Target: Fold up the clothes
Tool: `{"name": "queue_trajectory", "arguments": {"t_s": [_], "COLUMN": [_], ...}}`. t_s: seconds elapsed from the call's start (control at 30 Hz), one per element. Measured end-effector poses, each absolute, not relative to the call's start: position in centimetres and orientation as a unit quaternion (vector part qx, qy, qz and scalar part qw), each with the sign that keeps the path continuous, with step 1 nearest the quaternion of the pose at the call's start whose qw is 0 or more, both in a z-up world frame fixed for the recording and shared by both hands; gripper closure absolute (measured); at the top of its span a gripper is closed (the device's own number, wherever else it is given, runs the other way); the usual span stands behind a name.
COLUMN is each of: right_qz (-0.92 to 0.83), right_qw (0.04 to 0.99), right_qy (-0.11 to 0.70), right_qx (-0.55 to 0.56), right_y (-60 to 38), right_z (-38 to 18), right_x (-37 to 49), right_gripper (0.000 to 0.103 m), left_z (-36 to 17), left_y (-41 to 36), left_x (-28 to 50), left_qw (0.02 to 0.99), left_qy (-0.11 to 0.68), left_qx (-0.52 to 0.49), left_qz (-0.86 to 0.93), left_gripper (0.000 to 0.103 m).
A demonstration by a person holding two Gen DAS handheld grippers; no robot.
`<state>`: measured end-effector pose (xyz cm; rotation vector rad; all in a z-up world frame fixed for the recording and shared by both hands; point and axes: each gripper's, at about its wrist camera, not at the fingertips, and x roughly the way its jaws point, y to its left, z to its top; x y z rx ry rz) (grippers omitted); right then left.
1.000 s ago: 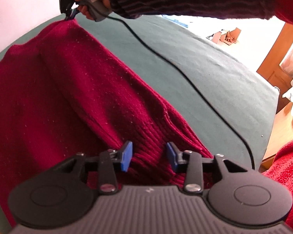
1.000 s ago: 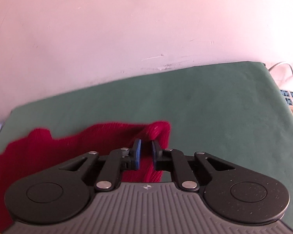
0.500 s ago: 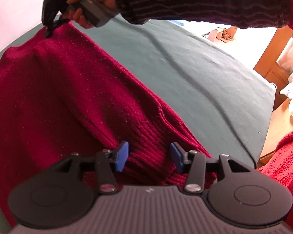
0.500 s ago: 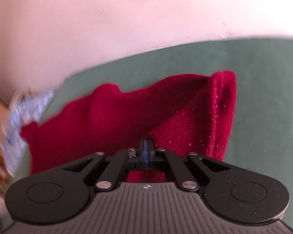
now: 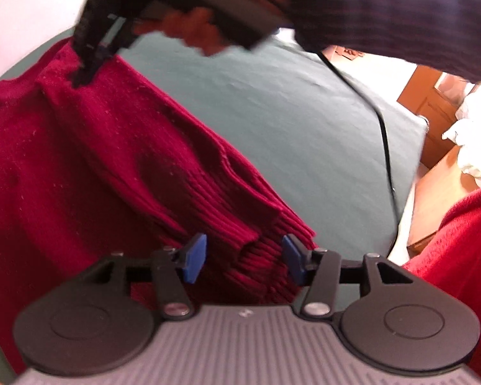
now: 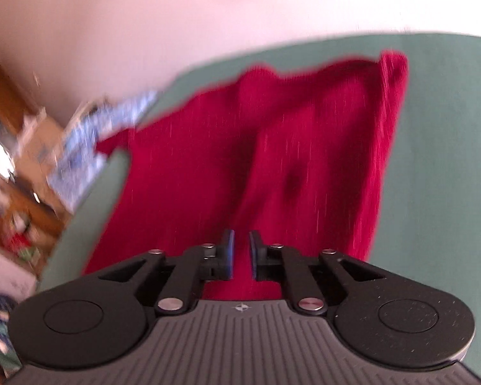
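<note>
The sweater (image 5: 89,160) is dark red with ribbed stripes along its edge. The table (image 5: 288,122) is green. The tongs (image 5: 243,258) are black with blue pads (image 5: 194,258), and the sleeve (image 5: 384,9) has thin dark stripes.

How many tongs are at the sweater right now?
2. The left tongs straddle the near ribbed hem of the sweater, pads off it, jaws opening. The right tongs grip its far corner, jaws beginning to open.

Red sweater (image 5: 89,173) on green cover (image 5: 288,118), ribbed hem between opening left gripper (image 5: 244,258) jaws.
</note>
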<state>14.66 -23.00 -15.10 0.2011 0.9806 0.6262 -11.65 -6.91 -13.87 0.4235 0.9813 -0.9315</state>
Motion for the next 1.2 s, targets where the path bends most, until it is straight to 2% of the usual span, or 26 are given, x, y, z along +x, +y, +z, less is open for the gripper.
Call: {"name": "queue_trajectory", "arguments": {"t_s": [0.1,0.37,0.5,0.6,0.73,0.9,1.0,1.07,1.1,1.13,1.2], "right_qz": [0.285,0.237,0.157,0.094,0.088,0.091,0.105,0.114,0.117,0.119,0.123], "right_qw": [0.826,0.844,0.876,0.880,0.871,0.860,0.851,0.849,0.849,0.850,0.848], "right_qy": [0.483,0.481,0.451,0.447,0.466,0.480,0.486,0.486,0.487,0.487,0.491], "right_qx": [0.057,0.002,0.060,0.129,0.125,0.146,0.172,0.172,0.167,0.163,0.159], "right_y": [-22.5,-20.0,-21.5,-23.6,-24.0,-24.5,-24.4,-24.2,-24.2,-24.3,-24.6], "right_z": [-15.2,-13.7,-13.7,-14.0,-14.7,-15.7,-16.2,-16.2,-16.1,-16.0,-15.9], "right_x": [10.2,2.8,1.6,1.7,0.7,0.1,0.4,0.2,0.0,-0.2,-0.5], "right_gripper": [0.094,0.085,0.084,0.084,0.083,0.080,0.080,0.084,0.091,0.093,0.095], "left_z": [-14.1,-13.3,-11.9,-12.3,-13.3,-14.6,-15.1,-15.5,-15.7,-16.0,-15.9], "left_y": [-6.7,-5.1,-2.4,-0.6,0.2,-1.0,-0.8,-0.1,0.2,0.5,1.0], "left_x": [-12.0,-11.9,-9.0,-5.0,-2.9,-3.1,-3.1,-3.0,-2.9,-2.8,-2.9], "left_qw": [0.753,0.737,0.771,0.793,0.781,0.788,0.788,0.784,0.783,0.783,0.781], "left_qy": [0.448,0.430,0.416,0.440,0.474,0.490,0.494,0.500,0.503,0.505,0.509], "left_qx": [0.196,0.192,0.158,0.102,0.024,-0.002,-0.037,-0.059,-0.069,-0.079,-0.088], "left_qz": [-0.441,-0.485,-0.455,-0.409,-0.406,-0.374,-0.366,-0.363,-0.359,-0.355,-0.350], "left_gripper": [0.047,0.048,0.046,0.051,0.049,0.052,0.063,0.081,0.091,0.095,0.096]}}
